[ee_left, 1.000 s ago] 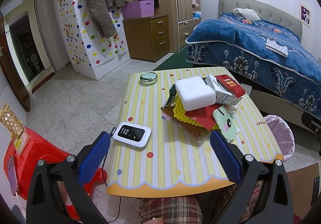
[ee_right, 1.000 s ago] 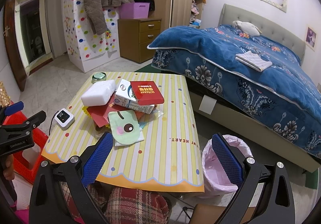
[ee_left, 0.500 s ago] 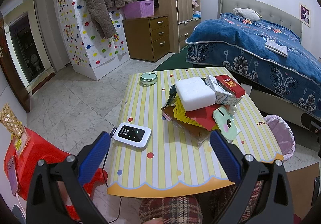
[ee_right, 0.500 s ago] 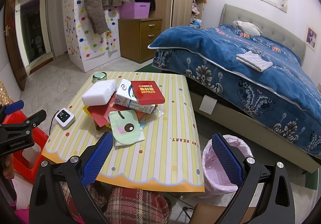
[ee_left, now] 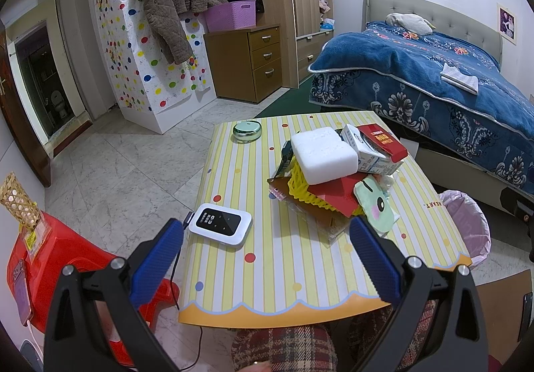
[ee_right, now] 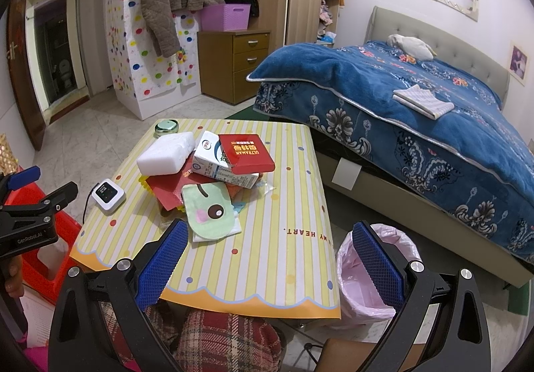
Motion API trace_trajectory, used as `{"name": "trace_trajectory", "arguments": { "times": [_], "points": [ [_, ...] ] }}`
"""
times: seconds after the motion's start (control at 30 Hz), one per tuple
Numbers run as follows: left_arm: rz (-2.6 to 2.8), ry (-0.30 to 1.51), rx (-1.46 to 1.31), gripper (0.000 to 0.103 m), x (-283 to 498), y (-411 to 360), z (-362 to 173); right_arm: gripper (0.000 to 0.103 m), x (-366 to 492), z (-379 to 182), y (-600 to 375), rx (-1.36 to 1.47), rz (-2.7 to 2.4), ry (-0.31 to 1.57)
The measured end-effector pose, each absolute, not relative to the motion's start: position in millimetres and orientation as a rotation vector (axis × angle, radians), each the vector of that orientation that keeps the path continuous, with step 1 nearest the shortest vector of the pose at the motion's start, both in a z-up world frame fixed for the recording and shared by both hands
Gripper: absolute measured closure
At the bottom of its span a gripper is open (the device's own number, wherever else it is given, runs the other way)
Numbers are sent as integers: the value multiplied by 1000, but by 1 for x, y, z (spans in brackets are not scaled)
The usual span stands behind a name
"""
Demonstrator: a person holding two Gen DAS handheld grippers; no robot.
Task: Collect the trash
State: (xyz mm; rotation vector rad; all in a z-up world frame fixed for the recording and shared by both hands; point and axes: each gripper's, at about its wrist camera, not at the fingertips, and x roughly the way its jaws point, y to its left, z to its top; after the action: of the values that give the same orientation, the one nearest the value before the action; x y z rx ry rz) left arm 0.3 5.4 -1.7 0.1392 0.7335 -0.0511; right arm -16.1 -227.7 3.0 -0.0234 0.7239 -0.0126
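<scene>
While held low before the near scalloped edge of the desk [ee_left: 283,272], left gripper [ee_left: 265,267] noted with jaws spread wide, nothing between the blue pads [ee_left: 155,263]. Right gripper [ee_right: 267,267] likewise spread wide and unloaded, poised over the desk's near right corner, its right pad above the pink-lined trash bin [ee_right: 377,272]. Left gripper also visible at the left margin of the right wrist view (black body only, beside a red stool [ee_right: 43,248]).

Trash pile [ee_left: 333,168] heaped on the far right half of the desk: white foam block [ee_left: 323,155] on top, leaning against a milk carton [ee_right: 220,161], with a red box [ee_right: 247,151] lying on the carton. Beneath: red paper [ee_left: 337,195], yellow foam netting [ee_left: 300,185], clear plastic wrapping. Green cartoon-face pouch [ee_right: 210,208] at the near side of the pile, just beyond the right gripper's left pad.

Near strip of the desk bare, striped cloth only. White pocket device [ee_left: 220,222] with cable on the left side, near the left edge, well apart from the pile. Round green tin [ee_left: 247,131] at the far left.

Bin standing on the floor just beside the desk's right edge, between desk and bed [ee_right: 417,111]. Marble-tile floor open to the left. Wooden drawer unit [ee_left: 250,61] and hung coats along the far wall.
</scene>
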Motion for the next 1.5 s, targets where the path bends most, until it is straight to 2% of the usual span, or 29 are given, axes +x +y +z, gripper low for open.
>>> {"name": "trace_trajectory", "arguments": {
  "times": [0.83, 1.07, 1.27, 1.5],
  "points": [
    [-43, 747, 151, 6, 7, 8, -12, 5, -14, -9, -230, -13, -5, 713],
    [-83, 763, 143, 6, 26, -4, -20, 5, 1, -10, -239, 18, 14, 633],
    [-106, 757, 177, 6, 46, -27, -28, 5, 21, -18, -237, -42, -48, 675],
    [-117, 763, 147, 6, 77, -44, -37, 11, 36, -27, -248, -43, -49, 654]
  ]
}}
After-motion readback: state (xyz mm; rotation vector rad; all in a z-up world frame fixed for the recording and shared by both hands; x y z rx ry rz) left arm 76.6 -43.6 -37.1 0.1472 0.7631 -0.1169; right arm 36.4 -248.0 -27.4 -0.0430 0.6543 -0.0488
